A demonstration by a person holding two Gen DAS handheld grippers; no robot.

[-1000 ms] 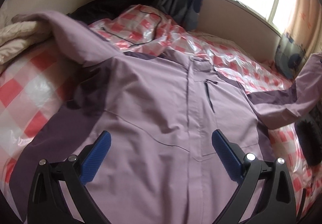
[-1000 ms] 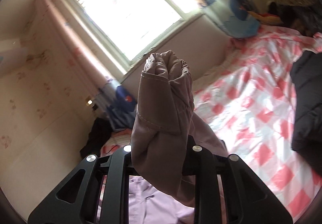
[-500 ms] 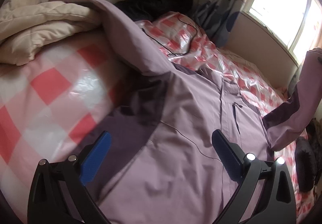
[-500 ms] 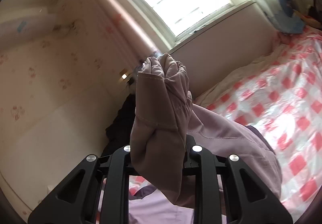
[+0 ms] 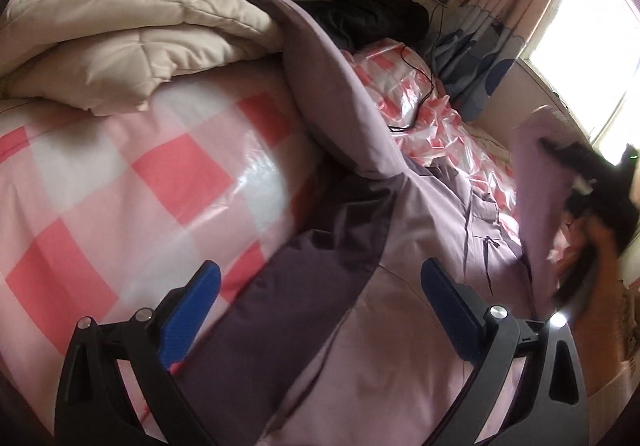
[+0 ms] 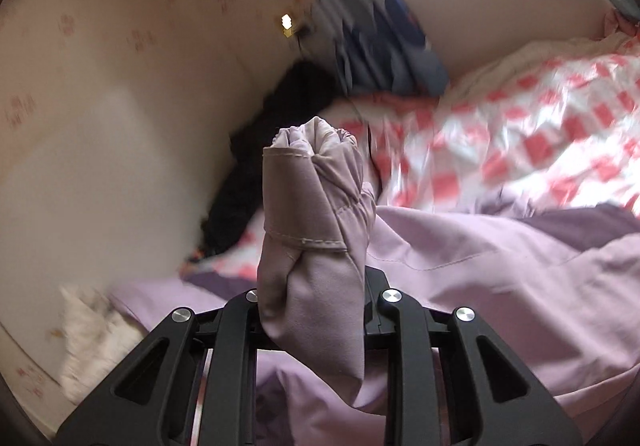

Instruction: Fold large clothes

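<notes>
A lilac jacket (image 5: 404, 326) with dark purple panels lies front-up on the checked bed. Its left sleeve (image 5: 320, 57) stretches up the bed toward the cream quilt. My left gripper (image 5: 320, 304) hovers open over the jacket's dark side panel, blue pads wide apart, nothing between them. My right gripper (image 6: 314, 286) is shut on the bunched cuff (image 6: 312, 205) of the other sleeve, which stands up between its jaws above the jacket body (image 6: 500, 286). In the left wrist view that sleeve (image 5: 540, 197) hangs at the right, held up by the right gripper (image 5: 588, 185) in a hand.
A cream quilt (image 5: 120, 29) is piled at the upper left. Dark clothes (image 5: 372, 13) lie by the wall, with a black cable (image 5: 420, 93) across the pink checked cover (image 5: 120, 185). A blue curtain (image 6: 384, 45) hangs beside the window (image 5: 600, 25).
The right gripper has swung down and across over the jacket, carrying the sleeve cuff from near the window. The left gripper has slid sideways toward the jacket's left sleeve and side panel.
</notes>
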